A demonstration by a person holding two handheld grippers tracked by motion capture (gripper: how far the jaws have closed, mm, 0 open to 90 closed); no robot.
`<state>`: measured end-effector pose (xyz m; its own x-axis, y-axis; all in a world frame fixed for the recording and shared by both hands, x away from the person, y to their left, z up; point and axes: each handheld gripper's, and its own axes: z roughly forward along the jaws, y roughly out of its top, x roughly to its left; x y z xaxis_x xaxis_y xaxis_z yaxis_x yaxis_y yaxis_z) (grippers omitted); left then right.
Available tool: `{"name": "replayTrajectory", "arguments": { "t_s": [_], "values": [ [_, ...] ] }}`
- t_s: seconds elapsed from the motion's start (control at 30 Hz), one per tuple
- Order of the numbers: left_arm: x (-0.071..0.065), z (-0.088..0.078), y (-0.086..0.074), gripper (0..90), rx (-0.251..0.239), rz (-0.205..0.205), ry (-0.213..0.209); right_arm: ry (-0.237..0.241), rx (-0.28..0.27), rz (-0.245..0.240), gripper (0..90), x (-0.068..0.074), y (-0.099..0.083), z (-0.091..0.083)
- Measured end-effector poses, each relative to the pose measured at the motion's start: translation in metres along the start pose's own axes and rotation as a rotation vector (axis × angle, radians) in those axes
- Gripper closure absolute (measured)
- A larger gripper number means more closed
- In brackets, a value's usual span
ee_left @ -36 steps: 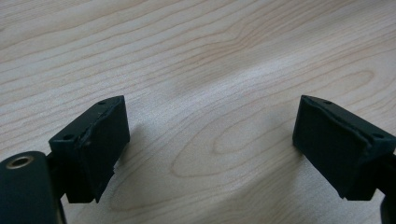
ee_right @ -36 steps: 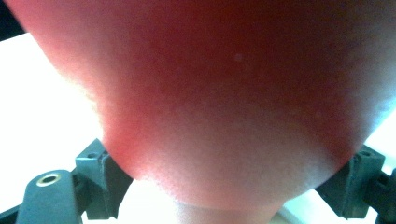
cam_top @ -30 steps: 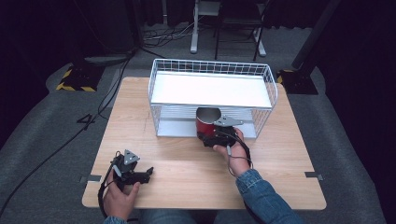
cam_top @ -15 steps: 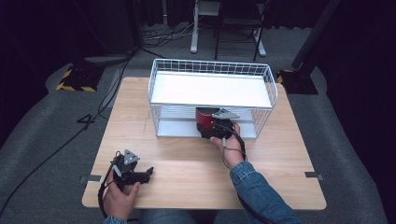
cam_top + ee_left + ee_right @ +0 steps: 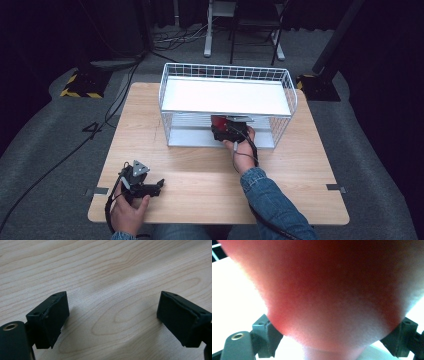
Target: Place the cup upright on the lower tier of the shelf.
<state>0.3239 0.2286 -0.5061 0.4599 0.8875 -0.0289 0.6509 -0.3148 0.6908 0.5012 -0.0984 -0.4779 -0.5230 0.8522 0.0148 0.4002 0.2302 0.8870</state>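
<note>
From above, the right claw [image 5: 226, 131] holds a red cup [image 5: 219, 121] under the top shelf of the wire rack [image 5: 227, 96], which hides most of the cup; its axis is unclear. The left claw [image 5: 159, 185] rests on the table [image 5: 200, 170], wide open and empty, bare wood between its jaws. In the right gripper view the cup [image 5: 332, 290] is a blur clamped between both jaws.

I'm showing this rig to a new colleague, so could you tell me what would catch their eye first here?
The white wire rack at the table's far middle stands out most. At its lower shelf the right gripper holds a red cup between its jaws, a splash of colour under the white top shelf. Near the table's front left corner, the left gripper rests on bare wood, jaws wide apart.
</note>
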Motion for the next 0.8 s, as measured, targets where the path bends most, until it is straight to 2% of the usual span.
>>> {"name": "replayTrajectory", "arguments": {
  "t_s": [0.13, 0.27, 0.47, 0.8],
  "values": [
    [0.0, 0.0, 0.0, 11.1, 0.0, 0.0, 0.0, -0.008, 0.004, 0.004, 16.7, -0.0018, -0.0018, 0.0053],
    [0.0, 0.0001, 0.0, 11.1, 0.0, 0.0, 0.0, -0.006, -0.003, -0.015, 16.0, -0.002, -0.0016, 0.007],
    [0.0, 0.0, 0.0001, 11.1, 0.0, 0.001, 0.0, -0.003, -0.007, 0.004, 15.3, -0.0023, -0.0009, 0.0061],
    [0.0001, 0.0001, 0.0001, 11.0, 0.0, 0.002, 0.0, -0.024, -0.014, -0.015, 15.7, 0.0001, -0.0052, 0.0015]
  ]
}}
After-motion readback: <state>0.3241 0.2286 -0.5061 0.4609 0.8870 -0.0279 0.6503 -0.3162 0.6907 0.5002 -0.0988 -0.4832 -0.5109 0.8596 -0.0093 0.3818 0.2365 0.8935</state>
